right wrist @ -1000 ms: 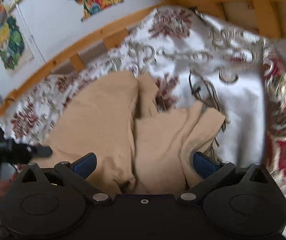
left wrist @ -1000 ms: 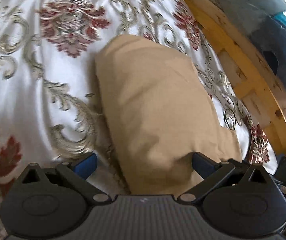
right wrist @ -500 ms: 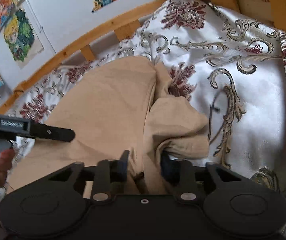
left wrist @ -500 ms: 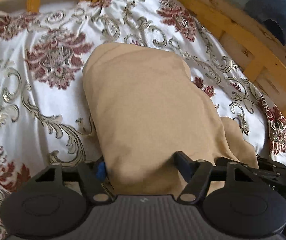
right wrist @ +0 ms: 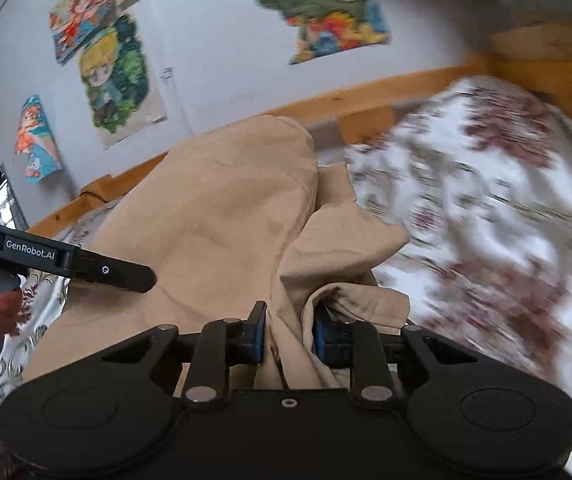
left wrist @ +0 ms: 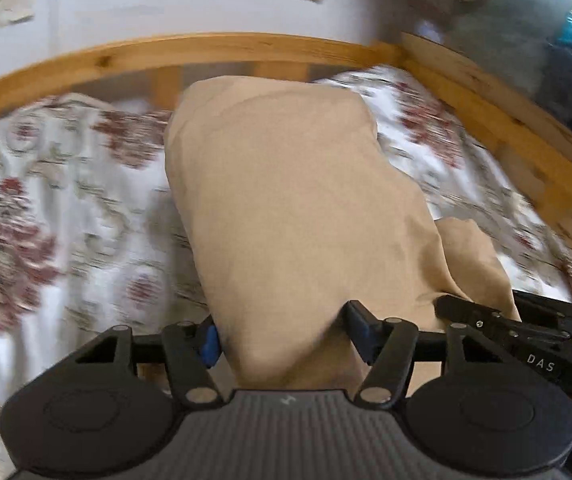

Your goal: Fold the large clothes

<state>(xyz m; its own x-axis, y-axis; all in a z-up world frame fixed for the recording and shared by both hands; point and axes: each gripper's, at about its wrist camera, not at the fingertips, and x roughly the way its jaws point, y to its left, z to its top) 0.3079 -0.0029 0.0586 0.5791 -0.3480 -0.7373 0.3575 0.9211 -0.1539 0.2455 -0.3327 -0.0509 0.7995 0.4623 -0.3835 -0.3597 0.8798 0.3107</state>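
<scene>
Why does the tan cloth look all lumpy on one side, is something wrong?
A little. The tan cloth lies smooth on one side, but a crumpled flap bunches up where the right claw is closing on it. Nothing looks torn or spilled on the flowery bedspread.

The garment [left wrist: 298,208] is showing plain tan, unpatterned. The bedspread [left wrist: 66,216] is presenting white ground with dark red floral medallions and grey-gold scrolls. The bed frame [left wrist: 214,46] is showing honey-coloured wood. Both grippers are appearing black with blue pads [right wrist: 322,336]. Wall posters [right wrist: 114,80] are displaying bright cartoon colours.
</scene>
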